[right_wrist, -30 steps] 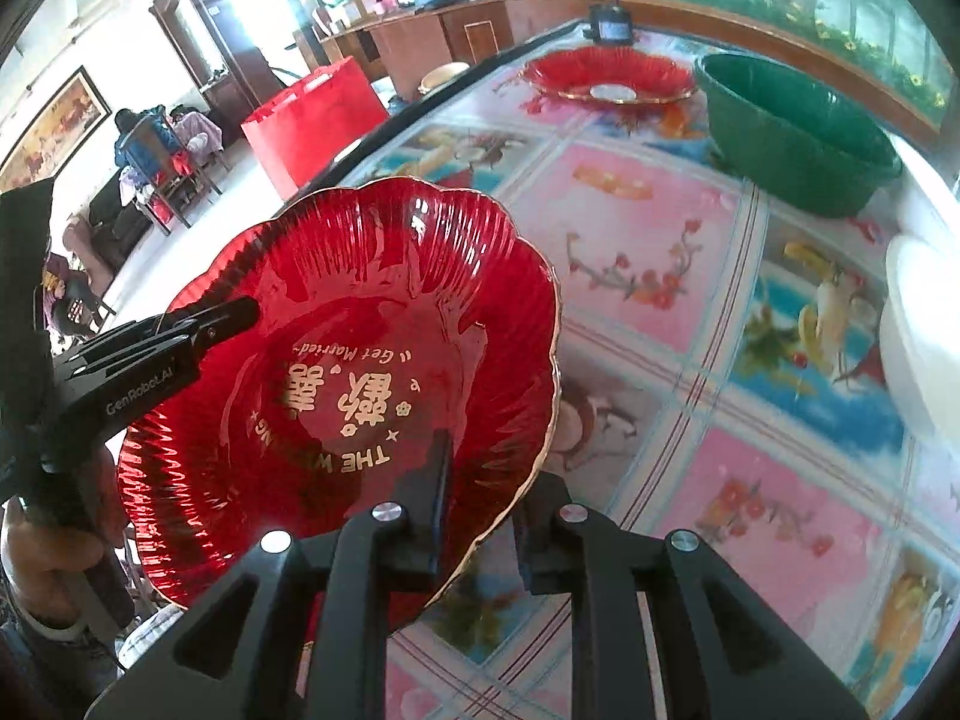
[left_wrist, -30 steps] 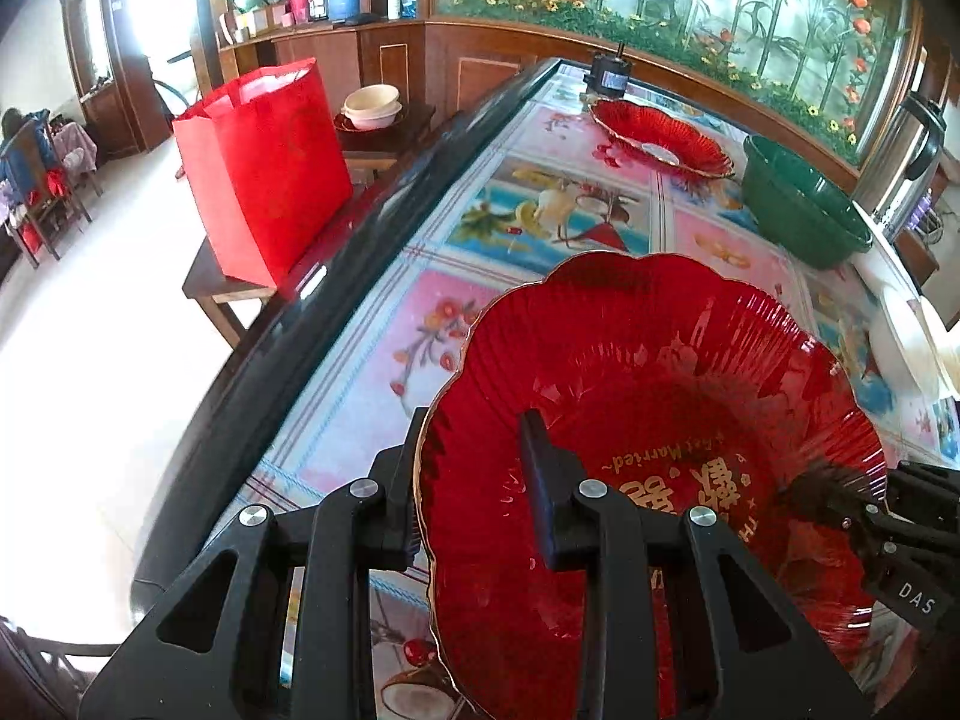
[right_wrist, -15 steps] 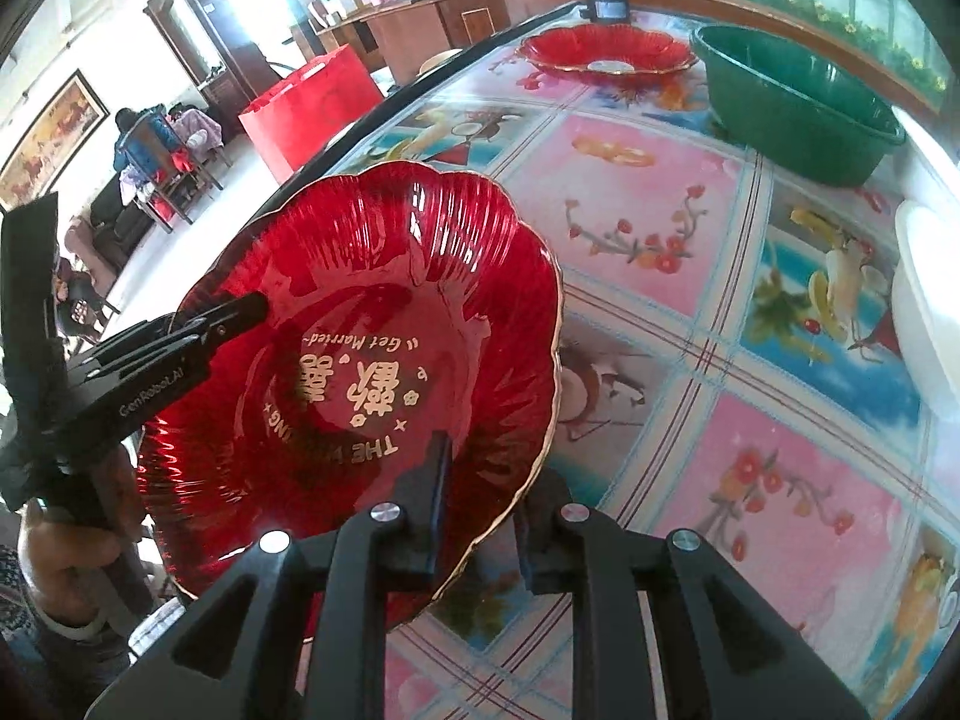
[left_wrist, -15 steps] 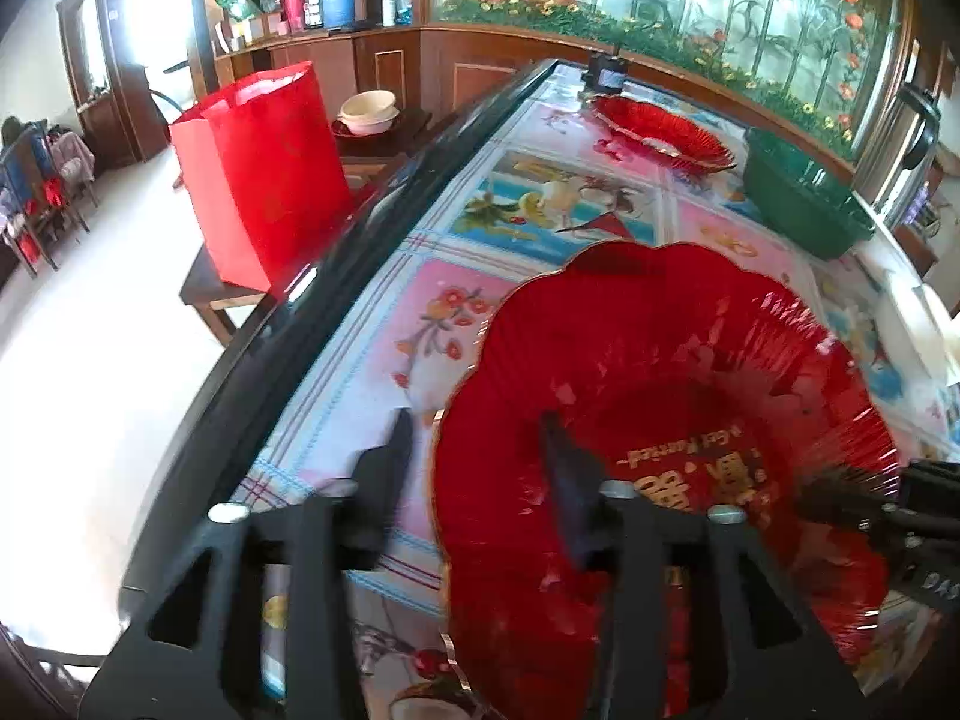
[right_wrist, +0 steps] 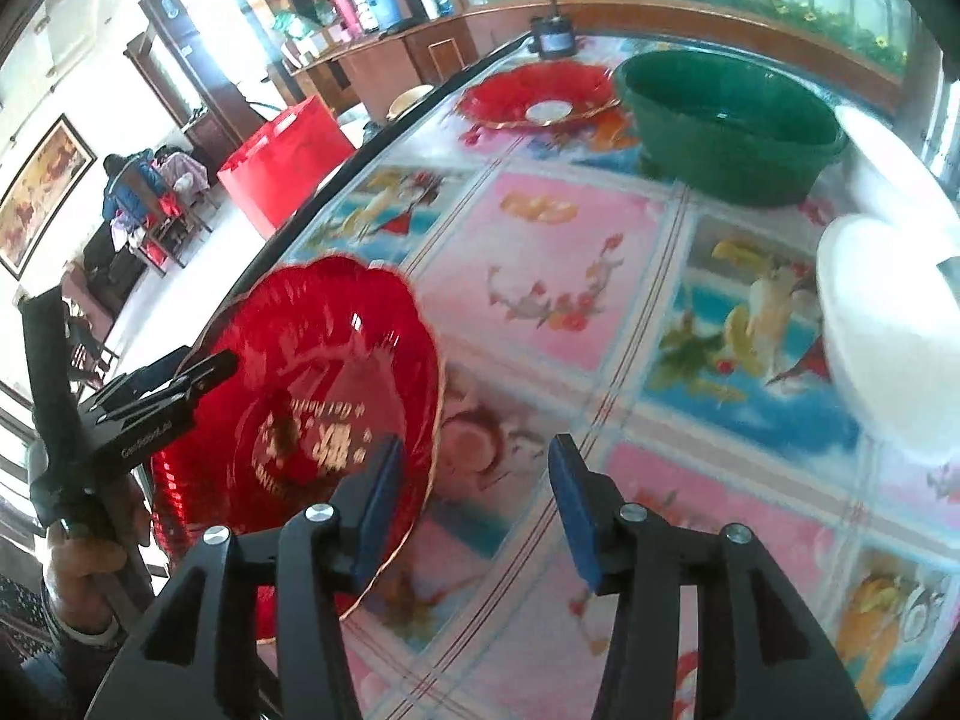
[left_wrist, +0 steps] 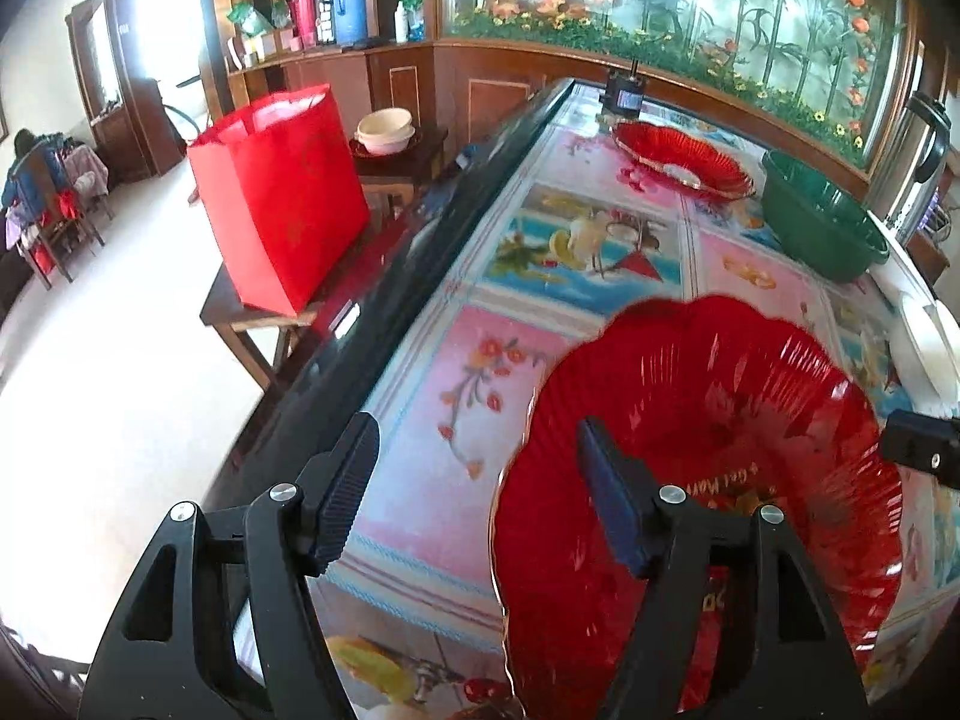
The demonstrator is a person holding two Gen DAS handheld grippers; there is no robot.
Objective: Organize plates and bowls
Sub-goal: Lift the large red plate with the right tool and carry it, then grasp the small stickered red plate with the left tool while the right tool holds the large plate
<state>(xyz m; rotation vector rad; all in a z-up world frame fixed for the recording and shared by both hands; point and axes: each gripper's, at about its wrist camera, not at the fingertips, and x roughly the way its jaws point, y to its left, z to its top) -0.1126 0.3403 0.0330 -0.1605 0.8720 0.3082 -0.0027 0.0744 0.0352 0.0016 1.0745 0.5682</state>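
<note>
A large red scalloped plate (left_wrist: 708, 420) with gold lettering lies low over the patterned table near its front left edge; it also shows in the right wrist view (right_wrist: 312, 360). My left gripper (left_wrist: 474, 474) is open, its right finger over the plate's left rim. My right gripper (right_wrist: 474, 480) is open, its left finger at the plate's right rim. A second red plate (left_wrist: 678, 159) lies at the far end, also seen from the right wrist (right_wrist: 540, 99). A green bowl (right_wrist: 726, 120) stands next to it. A white plate (right_wrist: 882, 336) lies at the right.
The table's dark left edge (left_wrist: 384, 300) drops to the floor. A red bag (left_wrist: 276, 198) stands on a low wooden side table, with cream bowls (left_wrist: 384, 129) behind it. A small black device (right_wrist: 552, 36) stands at the table's far end.
Both grippers, shut on the red plate's rims before, have opened and let it go. The plate has dropped lower toward the table, and the right gripper has shifted right.
</note>
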